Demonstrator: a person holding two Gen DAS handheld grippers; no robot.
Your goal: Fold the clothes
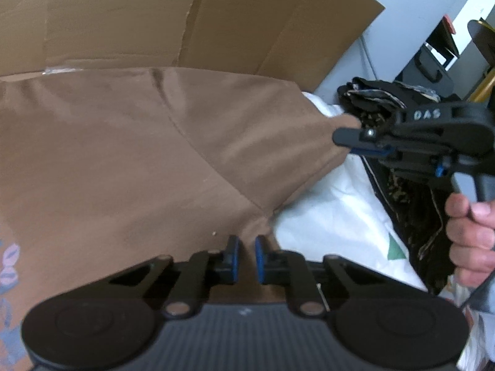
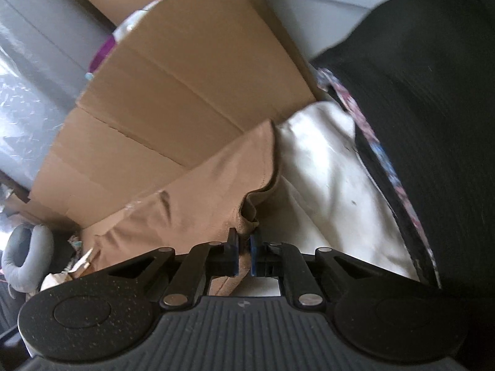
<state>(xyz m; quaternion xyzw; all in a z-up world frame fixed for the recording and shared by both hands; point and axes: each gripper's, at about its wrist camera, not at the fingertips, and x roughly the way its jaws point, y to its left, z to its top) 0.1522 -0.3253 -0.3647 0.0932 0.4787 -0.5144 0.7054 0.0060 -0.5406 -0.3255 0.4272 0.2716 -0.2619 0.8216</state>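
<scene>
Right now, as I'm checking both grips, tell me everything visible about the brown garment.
The brown garment is plain, soft, matte knit fabric with stitched seams and a hemmed edge. It lies spread over white bedding, in front of flattened cardboard. The left gripper pinches its near edge; the right gripper is shut on a bunched corner, lifting it slightly.

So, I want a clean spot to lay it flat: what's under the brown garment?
A white sheet shows beneath the brown garment on its right side, and flattened cardboard lies behind it. What is under its middle is covered by the cloth, so that cannot be seen.
</scene>
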